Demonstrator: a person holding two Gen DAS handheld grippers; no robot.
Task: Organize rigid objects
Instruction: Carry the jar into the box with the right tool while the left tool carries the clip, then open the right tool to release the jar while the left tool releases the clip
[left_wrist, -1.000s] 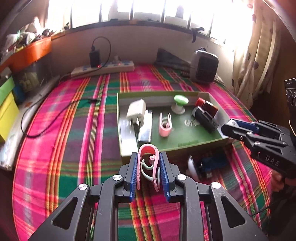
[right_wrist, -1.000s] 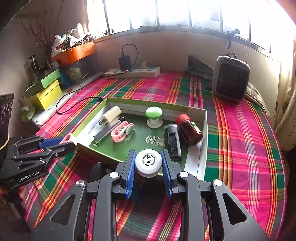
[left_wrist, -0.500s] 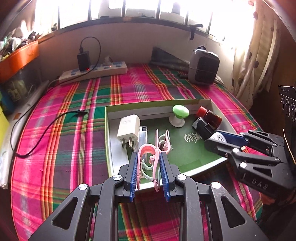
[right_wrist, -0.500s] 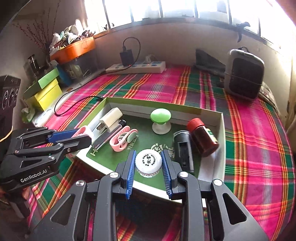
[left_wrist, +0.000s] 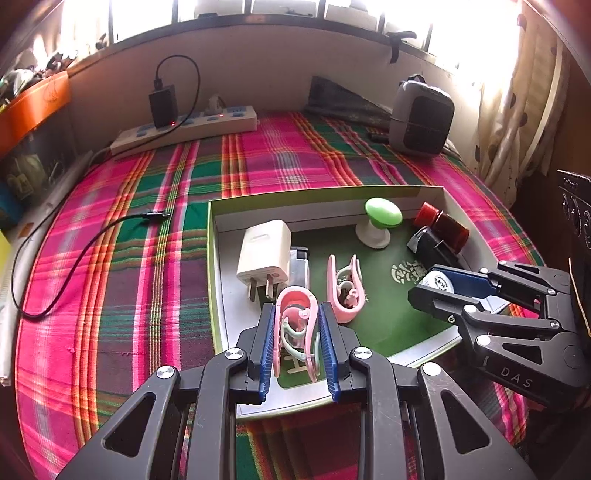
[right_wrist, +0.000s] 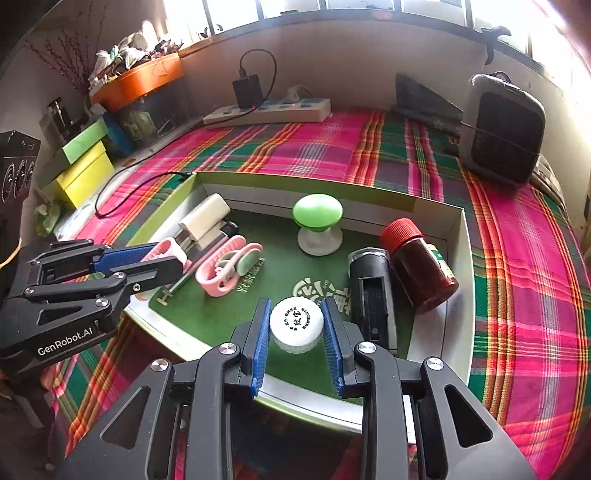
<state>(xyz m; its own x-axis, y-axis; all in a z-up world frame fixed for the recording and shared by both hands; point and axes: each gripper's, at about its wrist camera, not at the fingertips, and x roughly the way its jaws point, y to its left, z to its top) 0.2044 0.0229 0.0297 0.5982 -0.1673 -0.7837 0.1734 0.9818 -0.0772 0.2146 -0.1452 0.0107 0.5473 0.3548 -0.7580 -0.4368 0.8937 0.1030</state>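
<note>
Both tools are loaded and hanging over the near end of the green box (right_wrist: 458, 236), so this looks like the drop-off step. The left tool (left_wrist: 297, 343) is closed down on a pink clip (left_wrist: 295, 314), pads pressing its two sides. Just ahead of it sits a white charger plug (left_wrist: 264, 254), and ahead and to its right a second pink clip (left_wrist: 345, 291) already lies on the box floor. The right tool (right_wrist: 295, 339) is pinched on a small white jar (right_wrist: 295, 325), lid facing the camera, with bare green floor beneath and ahead of it. A black stapler-looking thing (right_wrist: 371, 295) lies right beside it on its right, with a red-capped bottle (right_wrist: 421, 269) further right, and a green knob (right_wrist: 317, 221) stands well ahead.

To do this well I'd lower each item until it's about touching the floor before opening, so nothing bounces. Keep the jar left of the black piece (it's tight there, and round things roll). Set the clip beside its twin rather than on the plug prongs, then lift straight back out.
</note>
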